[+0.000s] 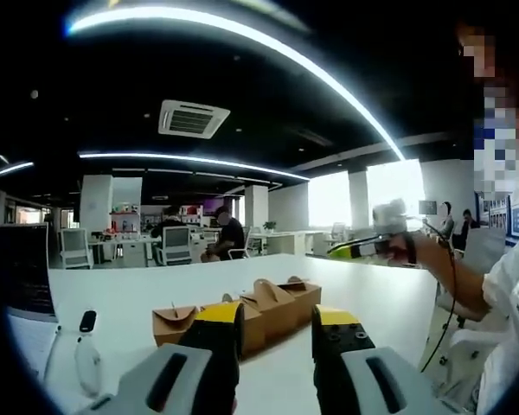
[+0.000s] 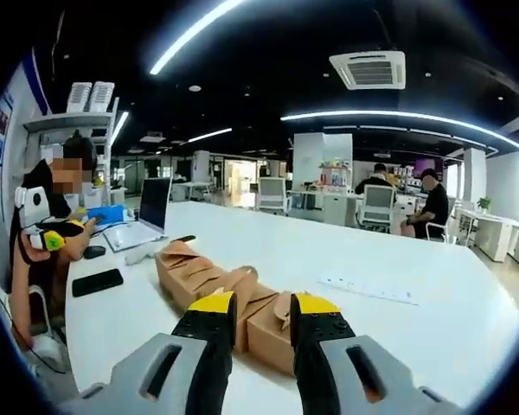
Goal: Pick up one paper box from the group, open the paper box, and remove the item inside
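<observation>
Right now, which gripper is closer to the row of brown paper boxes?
Probably the right gripper: the row of paper boxes reaches between its jaws. The left gripper sits just short of the row.

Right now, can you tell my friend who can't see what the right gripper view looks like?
A row of brown paper boxes lies on a long white table in an open office, just beyond the right gripper, whose yellow-tipped black jaws stand apart. A black phone and an open laptop lie further left, where a seated person sits.
</observation>
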`<state>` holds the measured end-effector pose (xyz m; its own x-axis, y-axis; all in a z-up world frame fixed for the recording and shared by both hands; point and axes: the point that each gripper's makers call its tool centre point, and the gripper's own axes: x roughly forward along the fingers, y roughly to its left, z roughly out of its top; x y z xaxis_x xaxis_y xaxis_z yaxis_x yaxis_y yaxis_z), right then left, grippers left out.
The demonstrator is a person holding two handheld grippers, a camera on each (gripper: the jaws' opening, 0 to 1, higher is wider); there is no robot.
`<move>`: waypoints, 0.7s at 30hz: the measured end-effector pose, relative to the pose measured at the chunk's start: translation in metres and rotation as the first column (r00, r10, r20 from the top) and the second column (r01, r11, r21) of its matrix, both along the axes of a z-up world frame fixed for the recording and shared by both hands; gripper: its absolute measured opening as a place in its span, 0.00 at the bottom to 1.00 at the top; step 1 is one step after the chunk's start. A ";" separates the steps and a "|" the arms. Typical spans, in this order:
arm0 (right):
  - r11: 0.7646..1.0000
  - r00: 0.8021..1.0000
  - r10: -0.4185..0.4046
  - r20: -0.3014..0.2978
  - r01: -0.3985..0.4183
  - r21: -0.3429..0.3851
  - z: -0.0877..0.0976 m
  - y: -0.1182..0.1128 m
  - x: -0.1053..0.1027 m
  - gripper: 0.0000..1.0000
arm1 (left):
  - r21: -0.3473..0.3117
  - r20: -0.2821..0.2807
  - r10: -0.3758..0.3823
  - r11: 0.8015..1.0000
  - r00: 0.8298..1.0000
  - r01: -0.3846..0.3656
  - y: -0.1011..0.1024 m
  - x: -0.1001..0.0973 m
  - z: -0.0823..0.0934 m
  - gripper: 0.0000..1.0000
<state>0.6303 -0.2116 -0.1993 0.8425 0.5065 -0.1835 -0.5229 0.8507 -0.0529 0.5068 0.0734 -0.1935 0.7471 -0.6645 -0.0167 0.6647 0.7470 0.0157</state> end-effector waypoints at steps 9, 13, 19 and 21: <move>1.000 1.000 0.012 -0.022 -0.012 0.004 -0.005 0.008 0.010 0.24 | 0.008 -0.003 0.001 1.000 1.000 -0.001 0.000 0.001 -0.002 0.33; 1.000 0.999 0.006 -0.034 -0.006 0.004 -0.009 0.007 0.016 0.24 | 0.012 -0.007 0.011 1.000 1.000 -0.011 0.002 0.002 -0.004 0.33; 1.000 0.998 0.002 -0.057 -0.002 0.017 -0.013 0.005 0.023 0.24 | 0.007 0.001 0.015 1.000 1.000 -0.015 0.003 0.002 -0.001 0.32; 1.000 0.998 -0.001 -0.060 0.002 0.019 -0.013 0.005 0.026 0.24 | 0.008 -0.001 0.014 1.000 1.000 -0.014 0.003 0.002 -0.002 0.32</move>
